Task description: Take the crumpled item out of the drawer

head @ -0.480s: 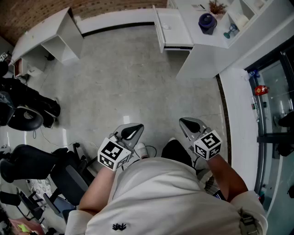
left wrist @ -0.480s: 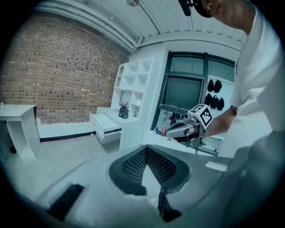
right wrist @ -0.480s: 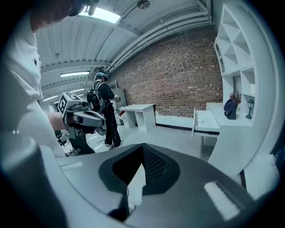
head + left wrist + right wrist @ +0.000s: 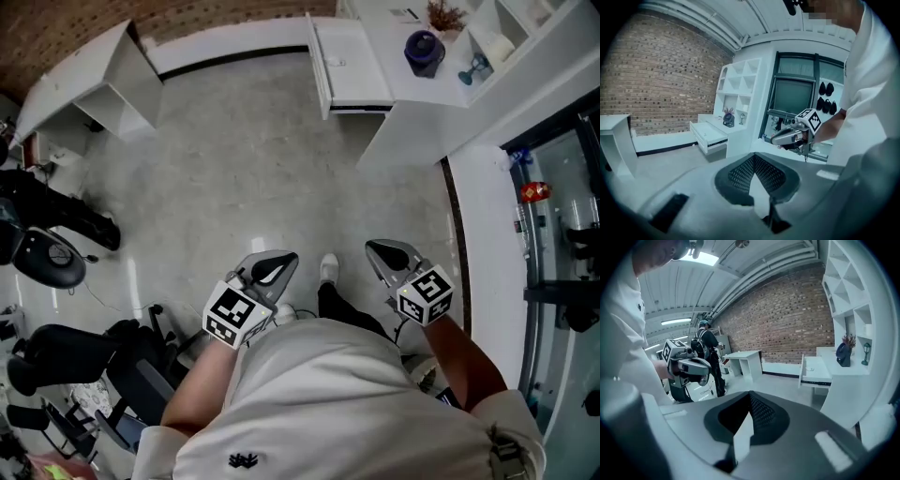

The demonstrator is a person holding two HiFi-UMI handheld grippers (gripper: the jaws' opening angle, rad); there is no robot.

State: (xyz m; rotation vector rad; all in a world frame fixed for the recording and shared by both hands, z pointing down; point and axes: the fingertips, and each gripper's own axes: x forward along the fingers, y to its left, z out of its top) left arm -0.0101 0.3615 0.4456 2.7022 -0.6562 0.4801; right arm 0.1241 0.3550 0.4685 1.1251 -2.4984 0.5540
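The open white drawer (image 4: 349,67) juts from a white cabinet at the far side of the floor; it also shows in the left gripper view (image 4: 710,136) and the right gripper view (image 4: 816,370). A small pale item (image 4: 331,62) lies in it, too small to make out. Both grippers are held close to my body, far from the drawer. My left gripper (image 4: 274,268) is shut with nothing in it, its jaws meeting in its own view (image 4: 752,157). My right gripper (image 4: 389,253) is likewise shut and empty (image 4: 751,397).
A white desk (image 4: 89,89) stands at the far left, and black office chairs (image 4: 52,258) crowd the left edge. The cabinet top carries a dark blue object (image 4: 424,47) and a small plant. Glass doors line the right side. A person with a backpack (image 4: 705,341) stands behind.
My white shoe has stepped forward between the grippers. The floor and the chairs at the left have slid slightly in view. Both grippers hold the same pose, shut.
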